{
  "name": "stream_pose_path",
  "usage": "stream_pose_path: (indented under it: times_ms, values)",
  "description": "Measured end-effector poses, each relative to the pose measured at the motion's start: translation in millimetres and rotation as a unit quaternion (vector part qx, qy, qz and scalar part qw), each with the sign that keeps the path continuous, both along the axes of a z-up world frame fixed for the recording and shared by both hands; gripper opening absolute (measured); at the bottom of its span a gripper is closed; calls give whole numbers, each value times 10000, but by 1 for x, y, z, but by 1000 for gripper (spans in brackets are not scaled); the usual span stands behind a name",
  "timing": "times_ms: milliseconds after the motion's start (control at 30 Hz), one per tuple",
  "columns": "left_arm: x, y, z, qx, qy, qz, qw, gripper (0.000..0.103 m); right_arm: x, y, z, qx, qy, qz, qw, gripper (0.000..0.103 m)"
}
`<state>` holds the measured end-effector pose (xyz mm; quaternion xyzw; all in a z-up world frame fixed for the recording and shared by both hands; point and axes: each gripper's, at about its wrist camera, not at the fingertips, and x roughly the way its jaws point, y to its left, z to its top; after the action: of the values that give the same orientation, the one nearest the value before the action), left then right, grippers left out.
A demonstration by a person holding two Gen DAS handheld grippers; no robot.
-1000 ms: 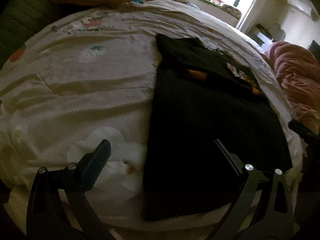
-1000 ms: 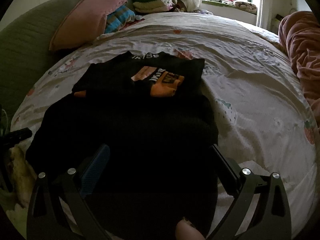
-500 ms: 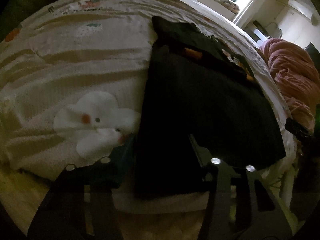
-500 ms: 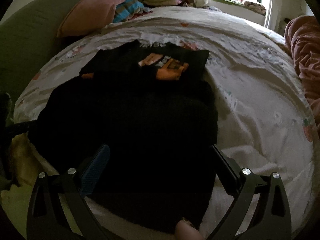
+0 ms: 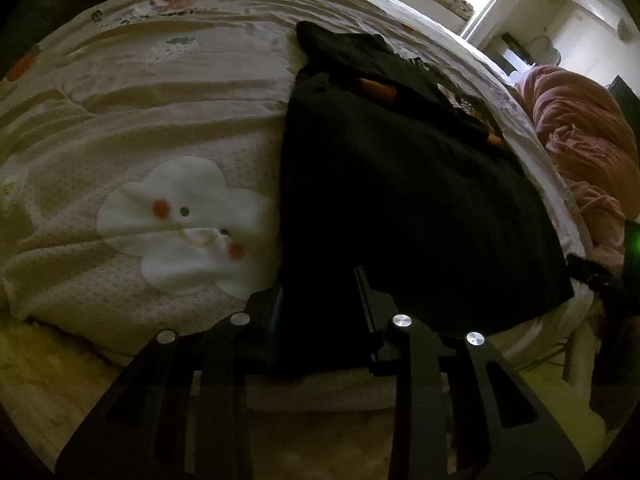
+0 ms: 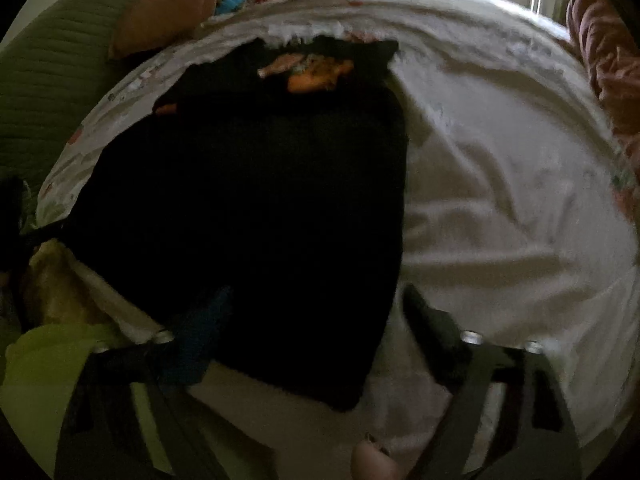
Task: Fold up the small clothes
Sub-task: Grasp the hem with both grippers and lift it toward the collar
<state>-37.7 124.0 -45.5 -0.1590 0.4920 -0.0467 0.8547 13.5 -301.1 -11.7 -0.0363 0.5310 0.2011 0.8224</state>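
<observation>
A black garment (image 5: 400,200) with an orange print (image 6: 316,72) at its far end lies flat on the bed's pale quilt (image 5: 160,120), its near hem at the bed's edge. My left gripper (image 5: 318,292) is down at the hem's near left corner. Its jaws are closing, with the black cloth between the fingers. My right gripper (image 6: 316,294) straddles the garment (image 6: 260,200) at the near right corner. Its jaws are still wide and closing, one finger on the cloth and the other on the quilt (image 6: 500,200).
A white cloud patch (image 5: 184,224) marks the quilt left of the garment. A pink blanket (image 5: 580,120) is heaped on the right. A pink pillow (image 6: 168,8) and a green quilted headboard (image 6: 48,80) lie at the far left. A person's fingertip (image 6: 372,464) shows at the bottom.
Both grippers have come down to the garment's near hem. The left jaws went from wide to narrow around the corner. The right jaws began to narrow, and that view blurred.
</observation>
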Motion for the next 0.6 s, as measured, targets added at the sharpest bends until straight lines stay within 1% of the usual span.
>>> stream_pose_path:
  times_ms: [33, 167, 267, 367, 400, 467, 500, 533, 567, 600]
  values:
    - [0, 0, 0, -3, 6, 9, 10000, 23, -1, -3, -2, 36, 94, -14, 9999, 76]
    - [-1, 2, -1, -46, 18, 23, 10000, 23, -7, -14, -7, 207, 327, -62, 9992, 59]
    - [-1, 1, -2, -86, 33, 41, 9999, 23, -9, -16, -13, 278, 466, -66, 9985, 56]
    - [-2, 3, -2, -146, 45, 56, 9999, 23, -8, -15, -18, 256, 431, -58, 9987, 55]
    - [-1, 3, -3, -160, 52, 66, 9998, 23, -8, -15, -18, 291, 397, -64, 9988, 53]
    - [0, 4, -4, -178, 57, 72, 9998, 23, -8, -17, -18, 216, 288, -36, 9993, 31]
    - [0, 5, -5, -195, 62, 81, 9998, 23, -8, -18, -17, 232, 285, -30, 9993, 25]
    - [1, 6, -6, -211, 72, 90, 9997, 23, -8, -19, -16, 300, 296, -1, 9991, 10]
    - [1, 7, -7, -215, 82, 95, 9997, 23, -8, -18, -14, 363, 267, 43, 9990, 9]
    - [2, 6, -6, -169, 111, 67, 9998, 20, -9, -17, -11, 342, 194, 76, 9992, 9]
